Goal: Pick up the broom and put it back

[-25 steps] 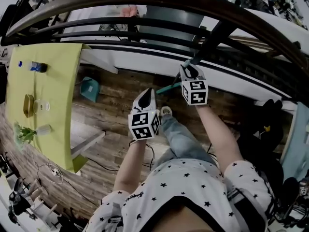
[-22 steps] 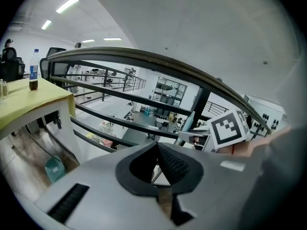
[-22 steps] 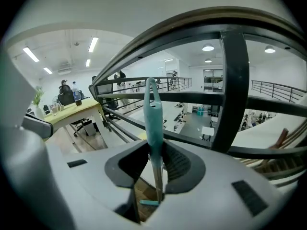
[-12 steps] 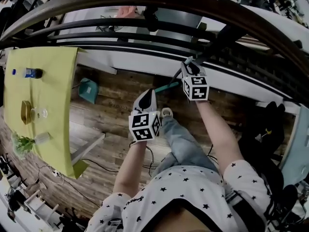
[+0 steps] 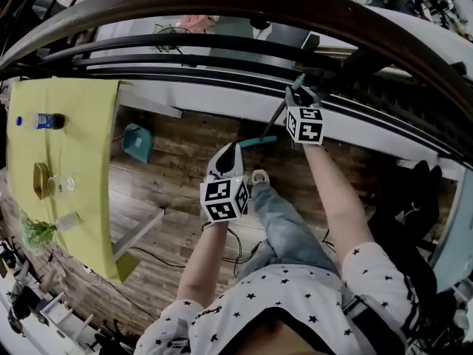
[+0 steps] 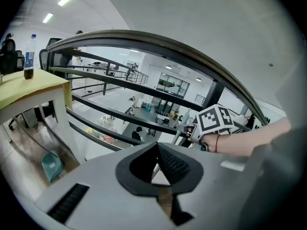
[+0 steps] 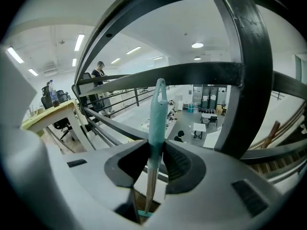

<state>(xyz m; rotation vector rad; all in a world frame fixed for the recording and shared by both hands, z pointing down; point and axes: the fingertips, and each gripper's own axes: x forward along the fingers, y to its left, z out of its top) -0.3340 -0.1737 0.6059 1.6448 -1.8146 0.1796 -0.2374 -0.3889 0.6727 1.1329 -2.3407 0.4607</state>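
Note:
In the right gripper view the broom's teal handle [image 7: 158,116] stands upright between the pads, and my right gripper [image 7: 156,146] is shut on it. From the head view, the right gripper [image 5: 299,95] is close to the dark railing [image 5: 222,44]. The thin broom shaft [image 5: 275,118] slants down-left to the teal broom head [image 5: 259,140] on the wooden floor. My left gripper [image 5: 230,149] hangs lower and to the left, above the floor, its jaws together and holding nothing. The left gripper view shows its pads [image 6: 172,164] meeting, with the right gripper's marker cube [image 6: 216,121] beyond.
A teal dustpan [image 5: 137,143] lies on the floor beside the yellow-green table [image 5: 81,161], which carries a bottle [image 5: 46,121], glasses and a plant. The white ledge [image 5: 222,95] runs under the railing. The person's leg and shoe [image 5: 258,177] are just right of the left gripper. Cables trail on the floor.
The right gripper, still holding the broom, has moved toward the railing, and the broom head followed. The left gripper has sunk a little.

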